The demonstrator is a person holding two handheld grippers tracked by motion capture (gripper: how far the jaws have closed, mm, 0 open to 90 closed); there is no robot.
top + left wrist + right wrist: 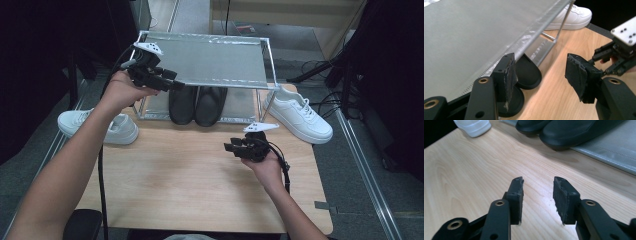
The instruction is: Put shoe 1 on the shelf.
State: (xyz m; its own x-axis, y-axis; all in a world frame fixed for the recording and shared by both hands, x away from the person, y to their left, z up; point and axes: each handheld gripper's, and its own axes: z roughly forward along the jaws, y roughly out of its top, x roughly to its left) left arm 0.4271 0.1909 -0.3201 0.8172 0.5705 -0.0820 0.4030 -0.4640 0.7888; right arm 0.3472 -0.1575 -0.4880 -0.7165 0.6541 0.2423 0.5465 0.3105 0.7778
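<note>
A pair of black shoes (197, 104) stands on the lower shelf of a metal shoe rack (210, 60), toes toward me. One white sneaker (102, 126) lies left of the rack and another white sneaker (301, 114) lies to its right. My left gripper (174, 81) hovers at the front left corner of the top shelf, above the black shoes (530, 72). It is open (540, 67) with nothing between its jaws. My right gripper (229, 147) is over the wooden table in front of the rack. It stands open (537, 195) and empty, pointing toward the black shoes (574, 132).
The rack's grey top shelf (474, 32) is bare. The wooden table (190, 175) has free room in front of the rack. A cable trails from each gripper. Dark floor, a metal rail and furniture surround the table.
</note>
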